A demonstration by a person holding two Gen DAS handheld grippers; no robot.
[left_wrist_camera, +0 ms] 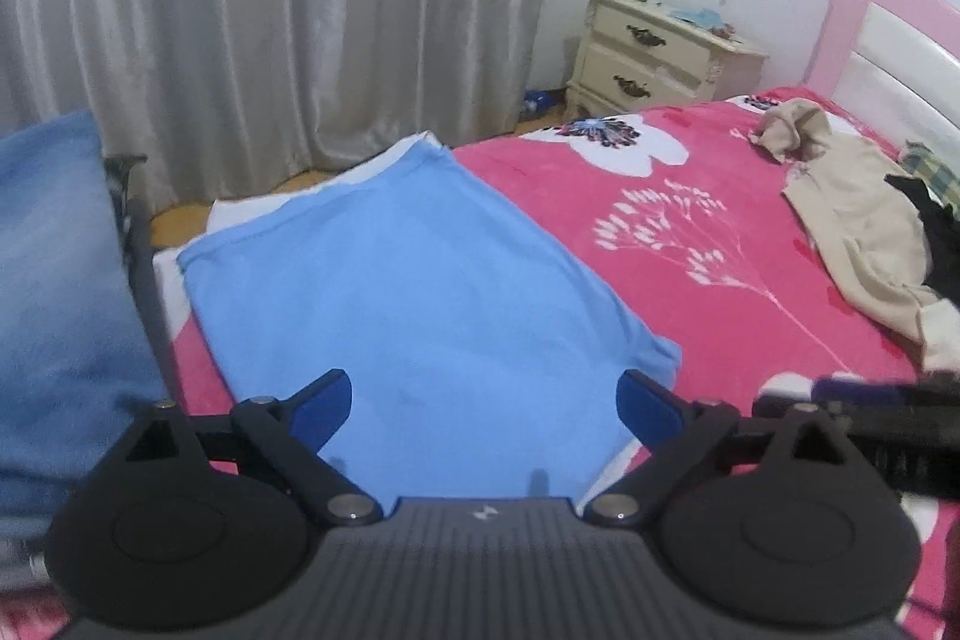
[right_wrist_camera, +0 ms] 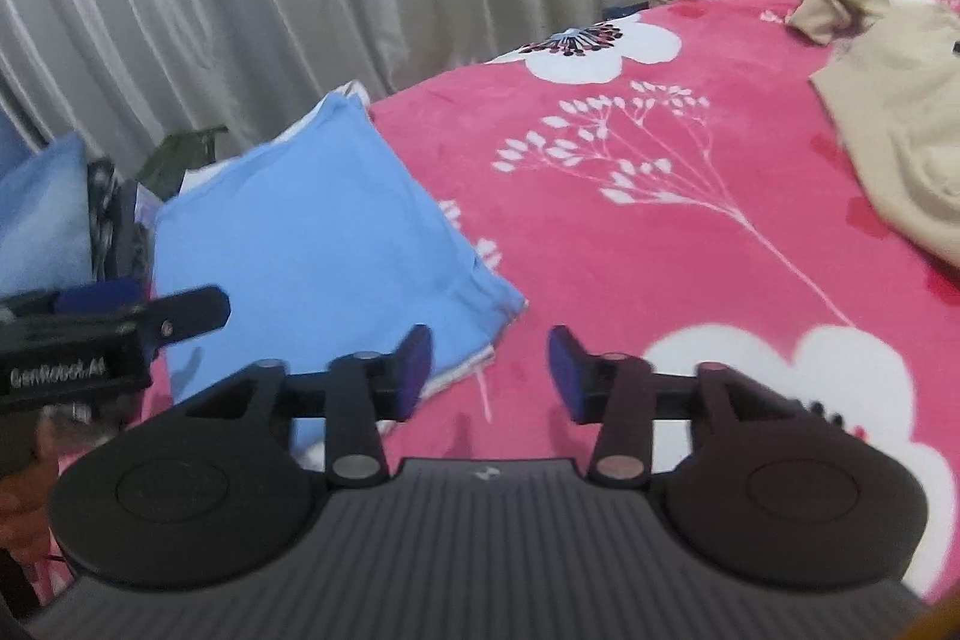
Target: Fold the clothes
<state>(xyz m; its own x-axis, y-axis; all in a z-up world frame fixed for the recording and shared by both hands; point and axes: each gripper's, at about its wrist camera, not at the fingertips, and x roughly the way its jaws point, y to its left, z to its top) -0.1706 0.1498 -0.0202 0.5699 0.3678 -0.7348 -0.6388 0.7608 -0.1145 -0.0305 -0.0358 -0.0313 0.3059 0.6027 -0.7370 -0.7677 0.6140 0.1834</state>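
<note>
Both grippers' fingers (left_wrist_camera: 327, 403) spread empty above folded blue garment (left_wrist_camera: 408, 292) on bed (left_wrist_camera: 720, 244).

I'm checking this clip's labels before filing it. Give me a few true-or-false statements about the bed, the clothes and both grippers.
1. The folded light blue cloth lies flat on the pink floral blanket. True.
2. The left gripper is shut on the blue cloth. False: its jaws stand wide apart, holding nothing.
3. A crumpled beige garment lies unfolded farther up the bed. True.
4. The right gripper grips the beige garment. False: it is open and empty.
5. The cream two-drawer nightstand stands beside the grey curtain. True.
</note>
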